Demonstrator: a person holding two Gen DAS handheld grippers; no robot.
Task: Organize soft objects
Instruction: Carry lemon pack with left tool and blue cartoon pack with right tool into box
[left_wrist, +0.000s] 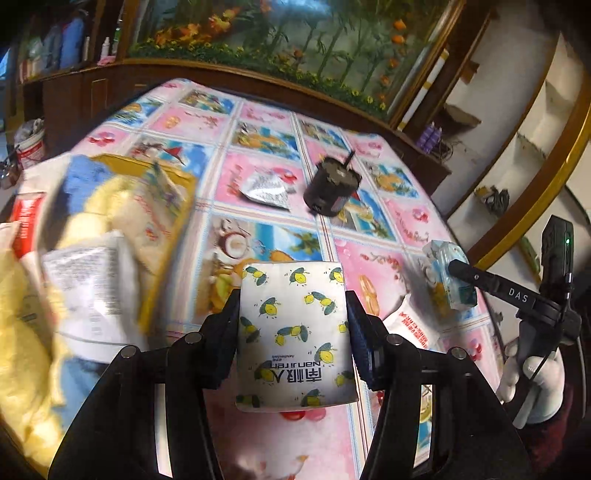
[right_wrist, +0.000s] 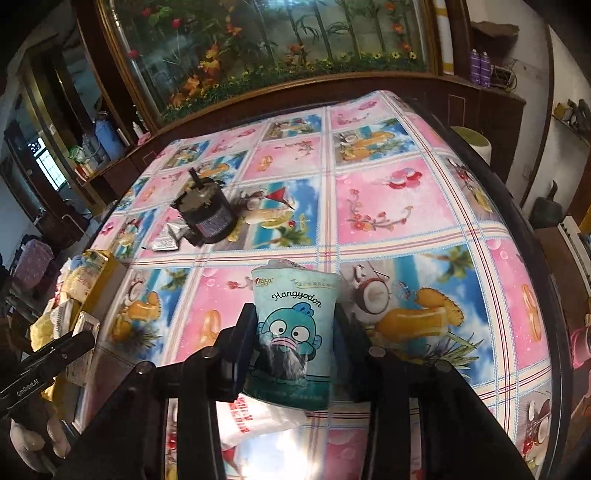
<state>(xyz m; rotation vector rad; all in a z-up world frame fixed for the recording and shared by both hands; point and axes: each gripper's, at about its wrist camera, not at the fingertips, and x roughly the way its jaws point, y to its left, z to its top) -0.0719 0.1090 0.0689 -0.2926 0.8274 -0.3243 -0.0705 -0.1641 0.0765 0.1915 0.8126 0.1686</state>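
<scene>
Lemon-print tissue pack (left_wrist: 295, 332) clamped in left gripper (left_wrist: 291, 339); right gripper (right_wrist: 293, 343) clamps teal Hangyodon pack (right_wrist: 293, 332).

A worktop (right_wrist: 388, 192) under a fruit-patterned plastic cloth is standing before a gold-framed floral mural (right_wrist: 277, 40), with dark wooden cabinets (left_wrist: 70, 96) lining the wall.

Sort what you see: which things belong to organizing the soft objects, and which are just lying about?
Job: lemon-print tissue pack in left gripper; Hangyodon tissue pack in right gripper; box of soft packs.
Lying about: black canister; silver sachet.
</scene>
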